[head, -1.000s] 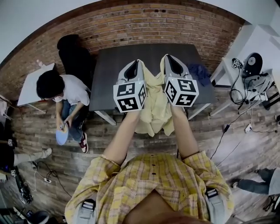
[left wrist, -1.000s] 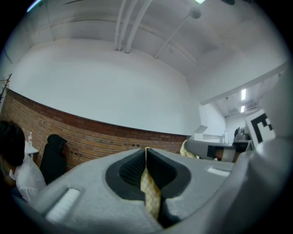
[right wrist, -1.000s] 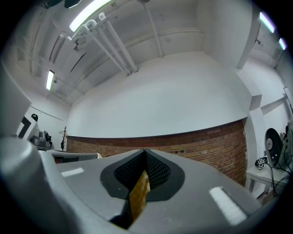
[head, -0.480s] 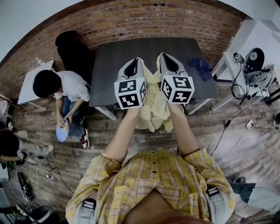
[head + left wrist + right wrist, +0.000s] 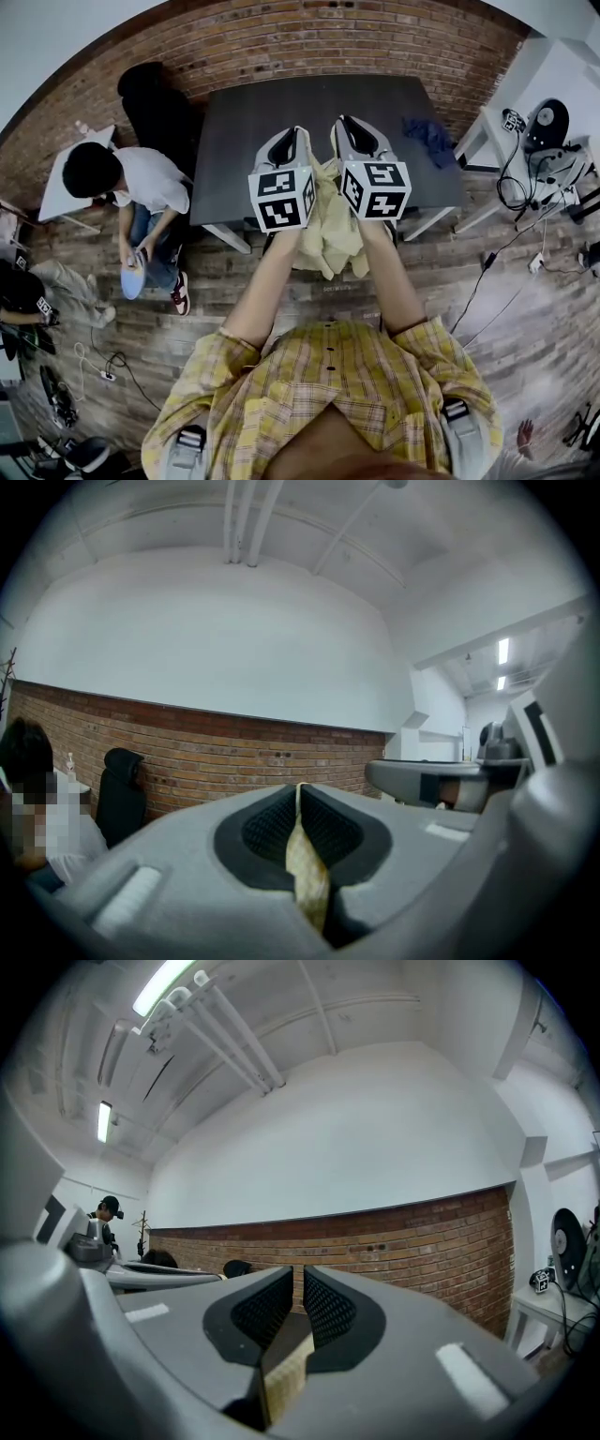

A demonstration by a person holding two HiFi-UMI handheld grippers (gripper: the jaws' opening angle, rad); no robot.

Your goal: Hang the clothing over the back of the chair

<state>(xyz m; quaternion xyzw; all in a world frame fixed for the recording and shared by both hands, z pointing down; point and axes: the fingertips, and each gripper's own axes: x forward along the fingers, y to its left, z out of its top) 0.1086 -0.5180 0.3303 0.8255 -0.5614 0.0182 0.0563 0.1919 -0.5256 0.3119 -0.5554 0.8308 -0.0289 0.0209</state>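
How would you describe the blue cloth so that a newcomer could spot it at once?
Find the dark table before the brick wall. Near its right end in the head view lies a crumpled cloth. It is dark blue, unlike the pale yellow garment held up nearby.

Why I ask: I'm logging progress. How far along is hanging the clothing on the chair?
Done: the yellow clothing is picked up, pinched in the left hand-held gripper and the right hand-held gripper. In hand: it dangles between them near the table edge. Left: carrying it to the dark chair and draping it over the back.
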